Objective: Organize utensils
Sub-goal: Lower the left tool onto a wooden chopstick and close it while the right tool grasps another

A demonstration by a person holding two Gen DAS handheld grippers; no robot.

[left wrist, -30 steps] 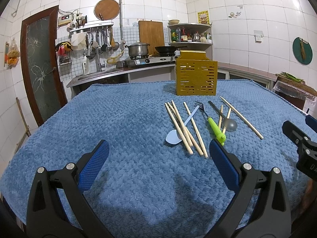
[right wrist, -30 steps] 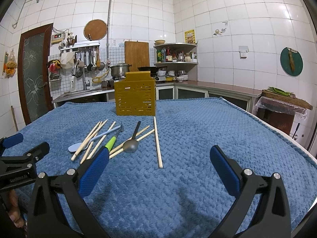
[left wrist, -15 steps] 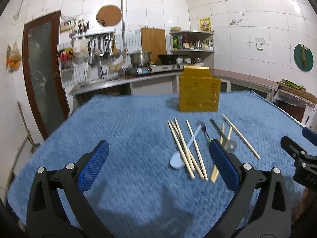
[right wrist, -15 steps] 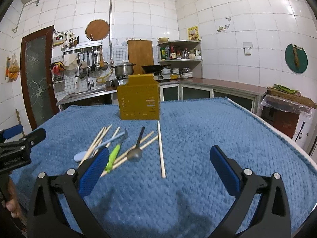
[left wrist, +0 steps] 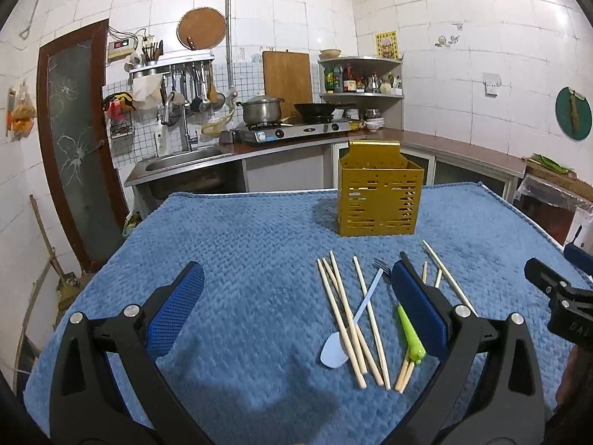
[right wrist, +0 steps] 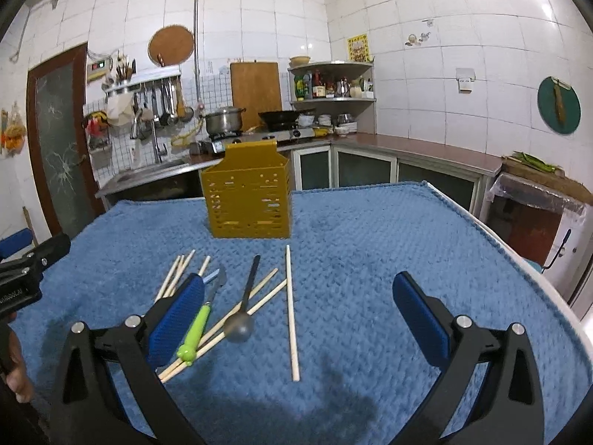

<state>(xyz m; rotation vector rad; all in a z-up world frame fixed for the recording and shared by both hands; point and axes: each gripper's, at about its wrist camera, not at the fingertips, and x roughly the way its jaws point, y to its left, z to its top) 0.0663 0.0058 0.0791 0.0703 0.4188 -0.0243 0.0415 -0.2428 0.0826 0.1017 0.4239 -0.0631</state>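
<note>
While both claws hang above the blue cloth (left wrist: pixel 229 244), the left gripper (left wrist: pixel 296 307) and right gripper (right wrist: pixel 296 307) are spread wide, pinching nothing. The chopsticks (left wrist: pixel 343 315), pale spoon (left wrist: pixel 335 350) and green-handled fork (right wrist: pixel 194 328) lie scattered between them; the yellow utensil holder (right wrist: pixel 250 200) stands upright beyond.

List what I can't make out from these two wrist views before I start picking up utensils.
- Yellow holder interior: both views; its walls hide any contents.
- Metal spoon: left view; left gripper's right finger covers it.
- Light blue spoon bowl: right view; right gripper's left finger hides it.
- Green-handled fork tines: right view; partly behind the same finger.
</note>
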